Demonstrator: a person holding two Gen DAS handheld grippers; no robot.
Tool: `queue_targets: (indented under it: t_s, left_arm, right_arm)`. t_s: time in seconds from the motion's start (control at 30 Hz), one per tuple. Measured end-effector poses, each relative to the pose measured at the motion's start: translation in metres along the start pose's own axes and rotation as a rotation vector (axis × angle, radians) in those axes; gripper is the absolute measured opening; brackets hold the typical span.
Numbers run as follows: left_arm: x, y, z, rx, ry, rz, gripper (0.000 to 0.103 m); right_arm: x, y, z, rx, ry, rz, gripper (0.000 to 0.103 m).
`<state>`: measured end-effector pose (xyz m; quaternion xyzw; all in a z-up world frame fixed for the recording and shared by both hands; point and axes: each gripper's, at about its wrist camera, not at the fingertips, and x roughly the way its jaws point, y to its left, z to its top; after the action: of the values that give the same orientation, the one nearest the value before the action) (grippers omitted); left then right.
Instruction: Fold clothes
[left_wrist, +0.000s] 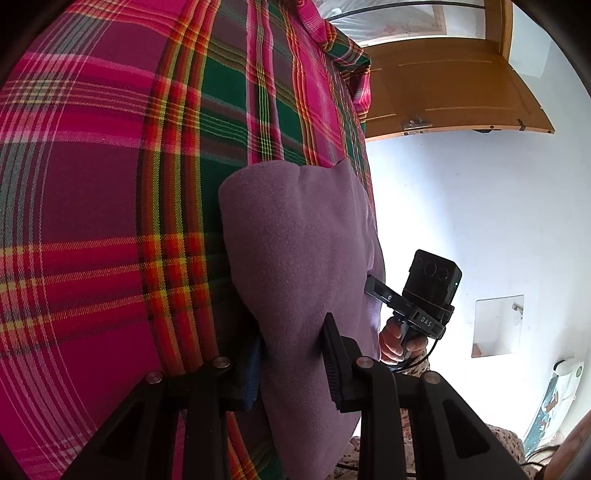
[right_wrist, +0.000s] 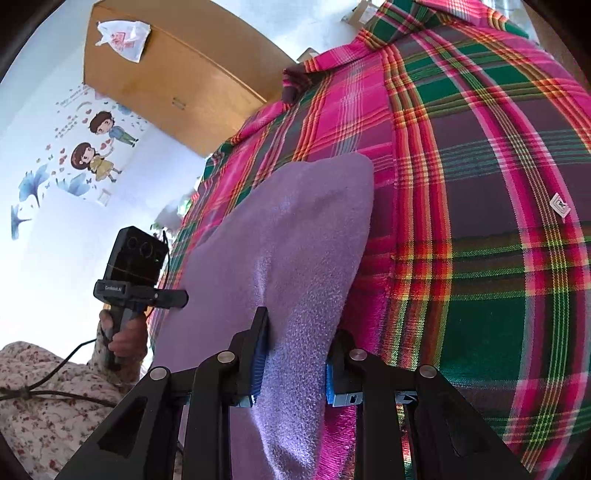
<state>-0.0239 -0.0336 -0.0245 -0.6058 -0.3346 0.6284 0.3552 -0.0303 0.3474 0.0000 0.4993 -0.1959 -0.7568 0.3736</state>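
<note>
Here, the left gripper (left_wrist: 291, 363) and right gripper (right_wrist: 297, 356) each pinch a lilac fleece garment (left_wrist: 295, 236) tightly, holding it just above the pink and green plaid sheet (left_wrist: 92, 184).

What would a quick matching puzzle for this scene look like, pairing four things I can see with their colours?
Things:
1. fleece garment
2. bed cover
3. cupboard
4. sleeve

Colours:
A. plain wood brown
B. pink, green and red plaid
C. pale with small flowers
D. lilac

Pairs: 1-D, 2-B, 3-A, 4-C
</note>
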Motion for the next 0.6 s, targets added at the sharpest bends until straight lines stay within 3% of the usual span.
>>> queue_targets:
  t_s: [0.23, 0.6]
  left_arm:
    - [0.005, -0.006, 0.002, 0.031, -0.025, 0.029, 0.029]
    - [0.005, -0.011, 0.016, 0.060, -0.100, 0.003, 0.028]
  right_arm:
    - [-0.005, 0.005, -0.002, -0.004, -0.040, 0.007, 0.022]
    - [-0.015, 0.024, 0.000, -0.006, -0.097, 0.029, 0.021]
